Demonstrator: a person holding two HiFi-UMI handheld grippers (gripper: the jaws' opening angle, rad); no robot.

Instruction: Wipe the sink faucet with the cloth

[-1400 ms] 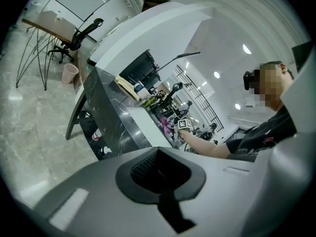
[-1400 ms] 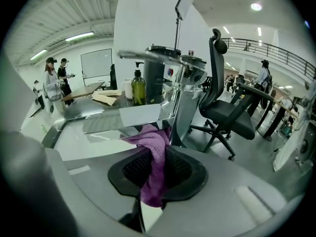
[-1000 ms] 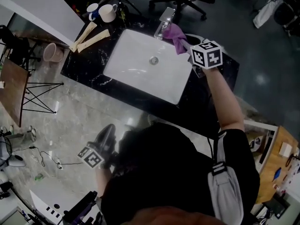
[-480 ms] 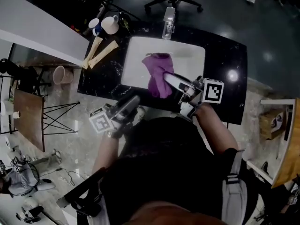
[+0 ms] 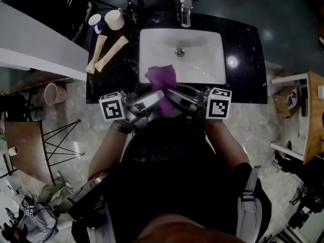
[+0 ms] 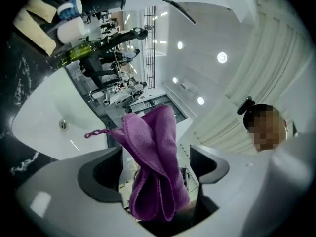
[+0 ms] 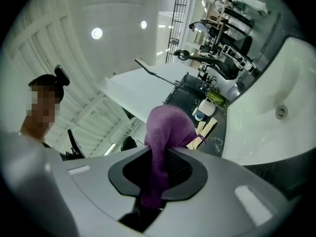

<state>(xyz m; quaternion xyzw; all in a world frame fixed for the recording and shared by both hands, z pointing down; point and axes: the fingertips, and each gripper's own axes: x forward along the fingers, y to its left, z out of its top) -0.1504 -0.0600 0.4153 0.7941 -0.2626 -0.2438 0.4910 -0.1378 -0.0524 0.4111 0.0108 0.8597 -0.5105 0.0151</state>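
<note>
The purple cloth [image 5: 161,78] hangs over the near rim of the white sink [image 5: 202,59], between my two grippers, which point at each other. My right gripper [image 5: 171,94] is shut on the cloth [image 7: 168,125], with folds bulging out past its jaws. My left gripper [image 5: 156,99] stands open; its jaws have just been opening. The cloth [image 6: 153,137] hangs between those jaws and neither pad presses on it. The chrome faucet [image 5: 185,6] stands at the sink's far edge, well away from both grippers.
The sink sits in a black marble counter [image 5: 243,49]. Two mugs [image 5: 114,18] and two beige rolled pieces [image 5: 114,52] lie at its far left. A bucket [image 5: 50,92] stands on the floor to the left, and a wooden table [image 5: 311,115] to the right.
The right gripper brought the cloth from the faucet back across the sink to its near rim. The left gripper rose from beside the person to meet it and opened around the cloth.
</note>
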